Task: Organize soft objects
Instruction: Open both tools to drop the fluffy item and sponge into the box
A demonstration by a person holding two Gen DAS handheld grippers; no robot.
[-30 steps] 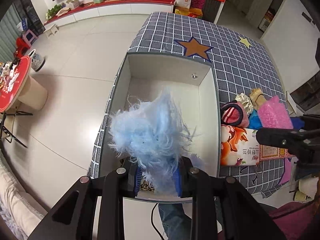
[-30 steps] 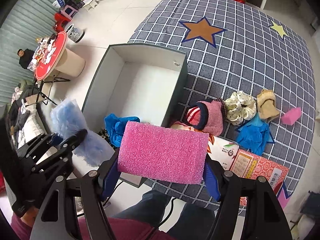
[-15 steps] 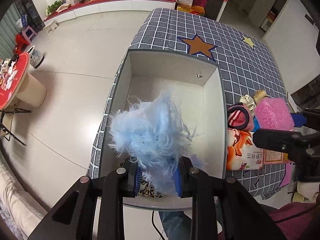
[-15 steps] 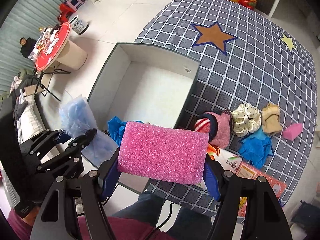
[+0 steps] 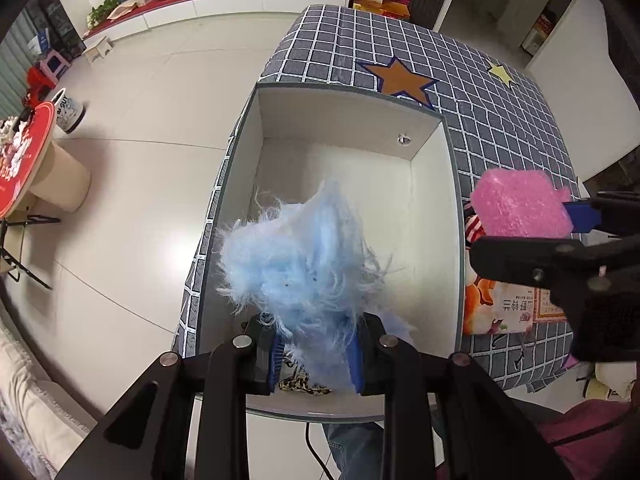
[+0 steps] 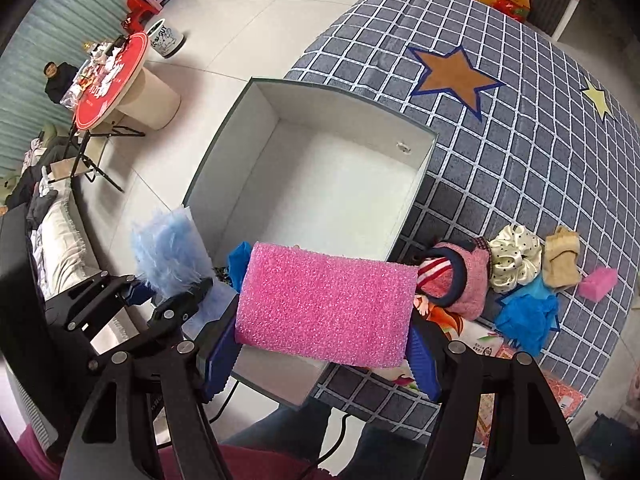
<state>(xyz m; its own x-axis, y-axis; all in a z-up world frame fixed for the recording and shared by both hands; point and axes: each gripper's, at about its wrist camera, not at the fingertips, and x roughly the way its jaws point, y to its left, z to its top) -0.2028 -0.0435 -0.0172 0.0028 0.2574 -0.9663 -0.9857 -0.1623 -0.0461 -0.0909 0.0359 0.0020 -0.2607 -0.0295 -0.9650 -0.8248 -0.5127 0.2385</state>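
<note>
The left tool [image 5: 316, 354] is pointing steeply down, pinching a blue fluffy tuft [image 5: 304, 264] nearly closed. The right tool [image 6: 324, 354] is gripping a pink sponge block [image 6: 326, 304] with jaws wide apart.

The right gripper [image 6: 324, 354] clamps a pink sponge [image 6: 326, 306] over the box [image 6: 224, 160].
</note>
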